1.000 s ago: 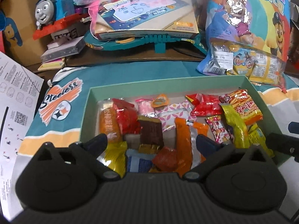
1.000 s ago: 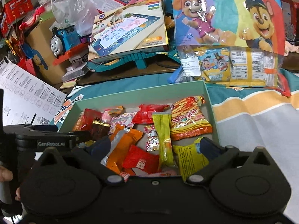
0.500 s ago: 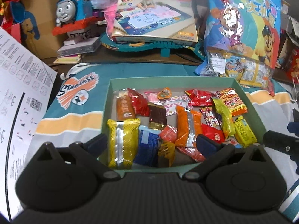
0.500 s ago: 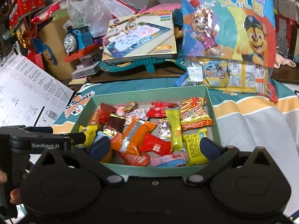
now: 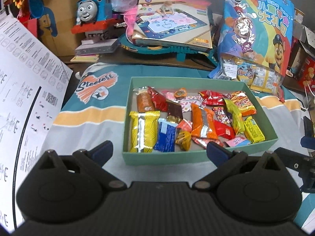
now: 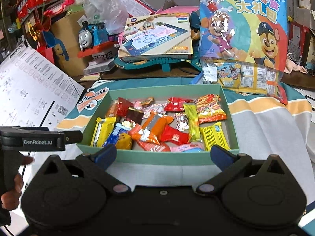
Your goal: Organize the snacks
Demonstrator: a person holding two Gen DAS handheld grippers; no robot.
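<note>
A shallow green box (image 5: 163,159) (image 6: 157,157) sits on a striped cloth and holds several wrapped snacks: a yellow bar (image 5: 143,131), a blue one (image 5: 166,135), an orange one (image 5: 202,121), red and yellow packets. My left gripper (image 5: 159,150) is open and empty, just in front of the box's near wall. My right gripper (image 6: 162,155) is open and empty, also at the near wall. The left gripper's body (image 6: 39,138) shows at the left of the right wrist view.
A big Paw Patrol snack bag (image 5: 258,39) (image 6: 242,35) stands behind the box on the right. A Thomas toy train (image 5: 92,13), a drawing-mat box (image 5: 173,25) and cardboard boxes crowd the back. A printed sheet (image 5: 25,90) lies at left.
Both grippers have pulled back and up from over the box. The whole box now shows in front of the fingertips. Both stay open and empty.
</note>
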